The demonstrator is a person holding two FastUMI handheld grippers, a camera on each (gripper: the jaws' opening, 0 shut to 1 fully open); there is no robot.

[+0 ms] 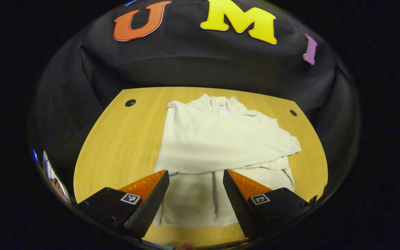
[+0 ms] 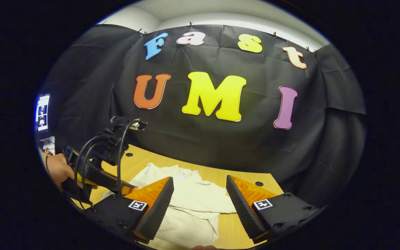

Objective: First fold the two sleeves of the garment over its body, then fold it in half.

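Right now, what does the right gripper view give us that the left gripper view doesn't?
Right gripper view: the left gripper at its left edge, low over the table, cables looping off it, with the hand holding it, plus a lit screen and the pale ceiling above the cloth wall.

Left gripper view: the whole garment from above, sleeves already folded across its body, collar at the far end, hem nearest, and both far table holes.

Both: the cream garment on the wooden table, the cloth wall, and each camera's own fingers open and apart, gripping nothing.

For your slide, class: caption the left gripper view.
Open left gripper above a cream garment, sleeves folded over, on a wooden table.
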